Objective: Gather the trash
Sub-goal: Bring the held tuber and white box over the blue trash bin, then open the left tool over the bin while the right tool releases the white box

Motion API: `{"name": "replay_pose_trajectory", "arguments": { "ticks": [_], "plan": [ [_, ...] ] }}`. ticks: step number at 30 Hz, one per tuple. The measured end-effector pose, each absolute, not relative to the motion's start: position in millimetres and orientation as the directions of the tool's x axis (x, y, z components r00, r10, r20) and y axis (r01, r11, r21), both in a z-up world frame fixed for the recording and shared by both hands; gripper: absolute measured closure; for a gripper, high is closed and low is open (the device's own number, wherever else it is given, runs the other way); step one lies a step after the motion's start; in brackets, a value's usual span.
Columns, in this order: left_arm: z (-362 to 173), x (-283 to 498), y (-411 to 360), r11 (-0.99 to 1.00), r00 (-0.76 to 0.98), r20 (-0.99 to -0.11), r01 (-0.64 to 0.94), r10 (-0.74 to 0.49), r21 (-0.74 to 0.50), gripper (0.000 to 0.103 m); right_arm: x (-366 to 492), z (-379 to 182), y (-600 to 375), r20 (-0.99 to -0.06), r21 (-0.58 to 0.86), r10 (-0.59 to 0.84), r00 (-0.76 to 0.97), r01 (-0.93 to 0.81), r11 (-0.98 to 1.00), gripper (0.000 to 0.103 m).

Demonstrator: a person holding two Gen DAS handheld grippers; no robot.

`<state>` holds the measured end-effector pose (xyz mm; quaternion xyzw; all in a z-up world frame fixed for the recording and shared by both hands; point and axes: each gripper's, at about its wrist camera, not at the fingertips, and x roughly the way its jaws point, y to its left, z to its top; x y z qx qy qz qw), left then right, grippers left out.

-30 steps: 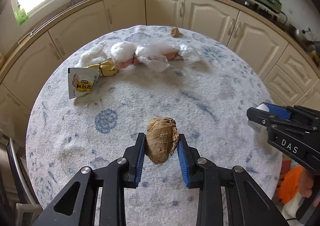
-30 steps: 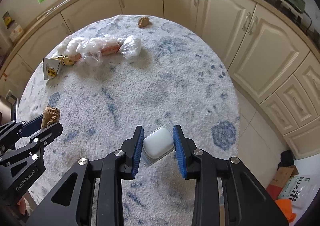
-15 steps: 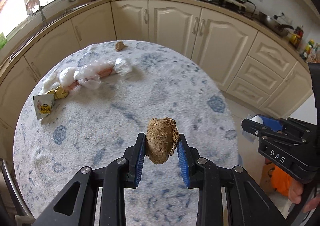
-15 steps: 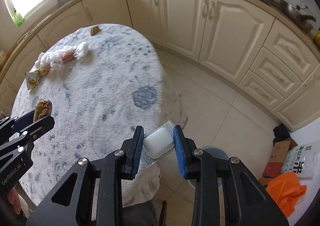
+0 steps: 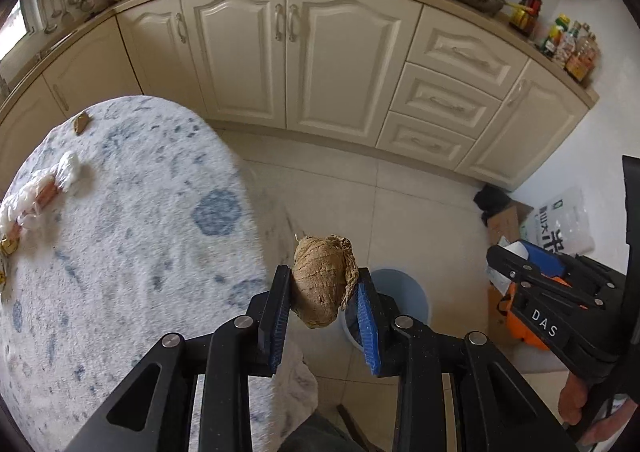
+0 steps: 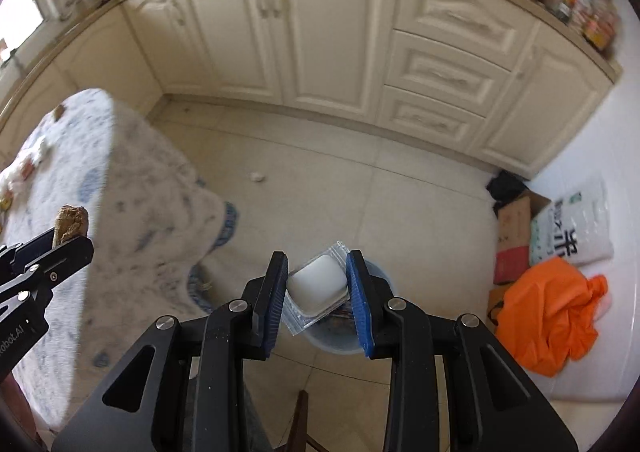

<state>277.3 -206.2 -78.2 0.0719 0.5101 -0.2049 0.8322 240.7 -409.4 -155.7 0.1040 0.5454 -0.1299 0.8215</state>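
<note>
The left gripper [image 5: 322, 302] clamps a crumpled brown paper wad [image 5: 323, 279]. The right gripper [image 6: 318, 292] clamps a white pod in clear blister packaging [image 6: 317, 287]. Both hang above the round blue bin [image 6: 376, 272] on the floor. The cloth-covered table [image 5: 120, 252] lies at nine o'clock.
</note>
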Motion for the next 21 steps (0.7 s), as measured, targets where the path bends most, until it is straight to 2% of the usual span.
{"name": "replay_pose_trajectory", "arguments": {
  "ticks": [5, 9, 14, 18, 21],
  "plan": [
    [-97.0, 285.5, -256.4, 0.876, 0.346, -0.896, 0.474, -0.277, -0.088, 0.076, 222.6, -166.2, -444.8, -0.931, 0.023, -0.13, 0.342, 0.409, 0.912, 0.072],
    [-117.8, 297.8, -294.3, 0.858, 0.36, -0.898, 0.513, -0.252, -0.035, 0.076, 209.3, -176.5, -467.9, -0.939, 0.015, -0.146, 0.311, 0.462, 0.887, 0.072],
    [-162.0, 308.5, -336.6, 0.824, 0.38, -0.901, 0.565, -0.209, 0.048, 0.075, 199.9, -192.7, -484.7, -0.951, 0.006, -0.154, 0.27, 0.511, 0.859, 0.072],
    [-200.5, 317.9, -361.8, 0.791, 0.32, -0.928, 0.611, -0.192, 0.047, 0.075, 199.8, -206.6, -491.6, -0.96, 0.003, -0.149, 0.239, 0.537, 0.843, 0.073],
    [-230.0, 329.5, -381.5, 0.74, 0.296, -0.945, 0.666, -0.14, 0.099, 0.075, 200.1, -215.7, -493.2, -0.962, -0.006, -0.157, 0.224, 0.556, 0.831, 0.072]
  ]
}}
